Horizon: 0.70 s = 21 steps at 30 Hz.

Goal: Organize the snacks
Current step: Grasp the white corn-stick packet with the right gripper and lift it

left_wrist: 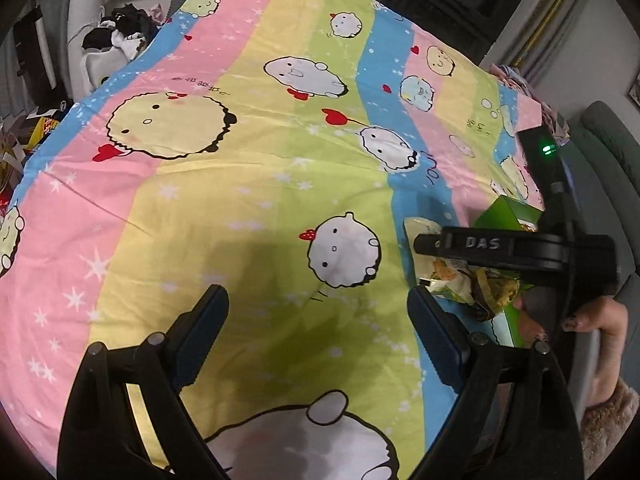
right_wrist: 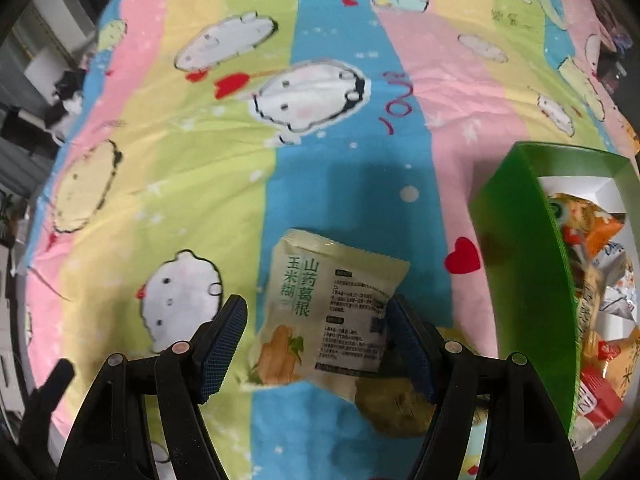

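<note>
A pale snack packet [right_wrist: 328, 312] with green Chinese print lies on the striped cartoon bedsheet [right_wrist: 224, 160], partly over an olive packet [right_wrist: 396, 408]. My right gripper [right_wrist: 318, 344] is open, its jaws on either side of the pale packet, the right pad [right_wrist: 408, 344] touching its edge. A green box [right_wrist: 520, 248] holding several snack packets [right_wrist: 600, 320] stands to the right. My left gripper [left_wrist: 318, 328] is open and empty over the sheet. In the left wrist view the right gripper body [left_wrist: 516, 248] is over the packets [left_wrist: 452, 276].
The bed's left edge drops to a cluttered floor with dark clothes [left_wrist: 124, 32]. A grey-green sofa [left_wrist: 608, 148] is beyond the right edge. The person's hand [left_wrist: 596, 320] holds the right gripper.
</note>
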Each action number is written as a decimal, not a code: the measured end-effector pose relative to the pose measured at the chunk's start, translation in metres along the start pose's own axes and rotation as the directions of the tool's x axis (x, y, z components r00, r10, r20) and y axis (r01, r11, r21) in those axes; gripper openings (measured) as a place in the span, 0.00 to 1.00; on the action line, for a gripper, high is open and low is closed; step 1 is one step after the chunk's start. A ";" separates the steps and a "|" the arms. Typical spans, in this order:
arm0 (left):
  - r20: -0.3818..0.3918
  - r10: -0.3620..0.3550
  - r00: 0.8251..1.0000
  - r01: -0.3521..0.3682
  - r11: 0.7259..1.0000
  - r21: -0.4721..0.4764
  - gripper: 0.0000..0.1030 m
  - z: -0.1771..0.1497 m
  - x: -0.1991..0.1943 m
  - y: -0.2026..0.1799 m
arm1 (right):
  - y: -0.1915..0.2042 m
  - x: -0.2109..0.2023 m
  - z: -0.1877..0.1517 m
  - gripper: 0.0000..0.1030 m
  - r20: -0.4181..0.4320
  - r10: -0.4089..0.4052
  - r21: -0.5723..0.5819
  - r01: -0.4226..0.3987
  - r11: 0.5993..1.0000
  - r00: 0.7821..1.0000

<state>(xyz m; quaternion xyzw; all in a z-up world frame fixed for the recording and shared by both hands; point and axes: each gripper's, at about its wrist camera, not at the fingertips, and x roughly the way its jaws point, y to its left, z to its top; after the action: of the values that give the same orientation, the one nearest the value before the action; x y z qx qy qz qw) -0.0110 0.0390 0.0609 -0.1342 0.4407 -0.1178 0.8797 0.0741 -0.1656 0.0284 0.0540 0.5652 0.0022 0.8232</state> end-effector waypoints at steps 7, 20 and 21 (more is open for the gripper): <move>-0.011 0.009 1.000 -0.010 1.000 -0.013 0.88 0.001 0.001 0.004 | 0.003 0.012 -0.001 0.52 -0.014 -0.032 -0.036 0.031 0.999 0.999; -0.006 0.066 0.998 -0.066 0.992 -0.110 0.88 0.008 -0.005 0.032 | 0.036 -0.024 -0.043 0.41 -0.058 0.298 -0.180 -0.304 0.936 0.953; -0.006 0.070 0.998 -0.070 0.991 -0.112 0.88 0.008 -0.006 0.033 | 0.040 -0.023 -0.046 0.41 -0.073 0.305 -0.191 -0.314 0.930 0.949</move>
<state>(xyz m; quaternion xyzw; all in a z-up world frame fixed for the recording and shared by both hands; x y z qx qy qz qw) -0.0049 0.0725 0.0585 -0.1679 0.4521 -0.0620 0.8738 0.0250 -0.1232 0.0375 0.0591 0.5635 0.1900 0.8018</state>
